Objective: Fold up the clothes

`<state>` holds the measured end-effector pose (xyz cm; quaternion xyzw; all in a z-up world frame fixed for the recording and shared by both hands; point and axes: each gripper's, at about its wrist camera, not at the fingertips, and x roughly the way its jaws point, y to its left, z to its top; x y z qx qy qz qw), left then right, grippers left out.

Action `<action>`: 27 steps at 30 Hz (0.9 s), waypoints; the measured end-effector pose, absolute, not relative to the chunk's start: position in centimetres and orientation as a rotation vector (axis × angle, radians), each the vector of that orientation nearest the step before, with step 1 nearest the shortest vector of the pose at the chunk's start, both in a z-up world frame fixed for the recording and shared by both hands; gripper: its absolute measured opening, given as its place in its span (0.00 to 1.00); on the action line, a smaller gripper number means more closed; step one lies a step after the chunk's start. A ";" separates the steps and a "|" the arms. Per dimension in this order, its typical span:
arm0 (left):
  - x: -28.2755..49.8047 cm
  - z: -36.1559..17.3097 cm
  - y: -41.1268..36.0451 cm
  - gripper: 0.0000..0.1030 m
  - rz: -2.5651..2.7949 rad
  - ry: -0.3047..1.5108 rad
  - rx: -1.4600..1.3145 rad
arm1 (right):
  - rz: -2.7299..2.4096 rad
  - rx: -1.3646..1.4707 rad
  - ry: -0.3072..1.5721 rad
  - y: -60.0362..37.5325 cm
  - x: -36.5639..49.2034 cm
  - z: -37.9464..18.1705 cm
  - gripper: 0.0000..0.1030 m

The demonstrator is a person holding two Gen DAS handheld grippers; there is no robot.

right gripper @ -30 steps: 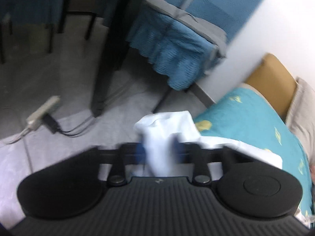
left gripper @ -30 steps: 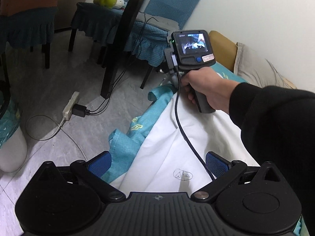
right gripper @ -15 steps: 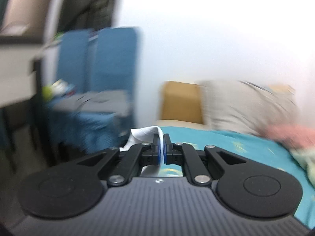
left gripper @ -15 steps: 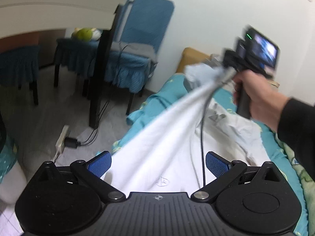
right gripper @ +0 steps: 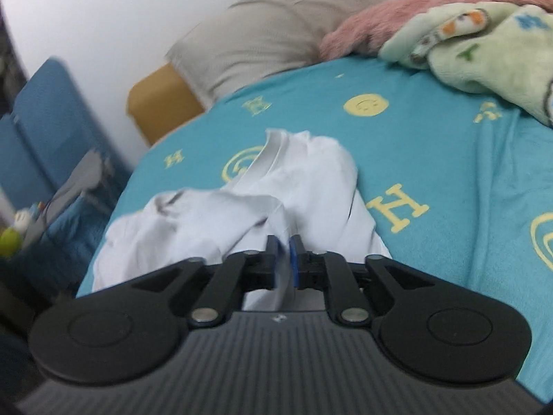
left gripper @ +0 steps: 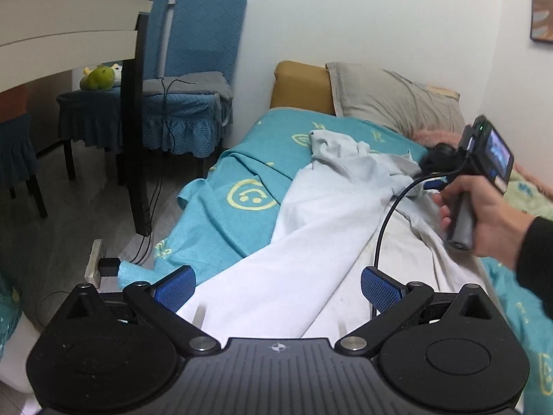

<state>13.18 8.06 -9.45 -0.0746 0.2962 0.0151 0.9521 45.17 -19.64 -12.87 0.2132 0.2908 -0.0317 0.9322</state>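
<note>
While the white garment (left gripper: 311, 242) lies stretched along the teal bedsheet (left gripper: 224, 228), its long axis runs from the foot of the bed, beneath the left gripper (left gripper: 278, 285), up toward the grey pillow (left gripper: 394, 100), where its far end sits bunched in a loose heap. The left gripper stands wide apart over the near end of the cloth, pads clear of it and grasping nothing. The right gripper (right gripper: 284, 257) is at the far, bunched end; its jaws are opening, with a fold of the white fabric between the blue pads, and the right wrist view shows a narrow gap there, so the hold appears to be in the course of release rather than firm. In the left wrist view the person's right hand (left gripper: 484, 221) holds that tool just beside the heap. Judgement: the right gripper is nearer the crumpled portion, the left nearer the flat end. The coming move turns on that lengthwise lie; any smoothing or folding would likely need the two ends taken along this axis, the heap being spread first.
</note>
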 end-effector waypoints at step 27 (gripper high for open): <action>4.4 -3.1 3.4 1.00 -0.066 0.406 0.125 | 0.109 0.280 0.456 -19.3 6.1 0.3 0.84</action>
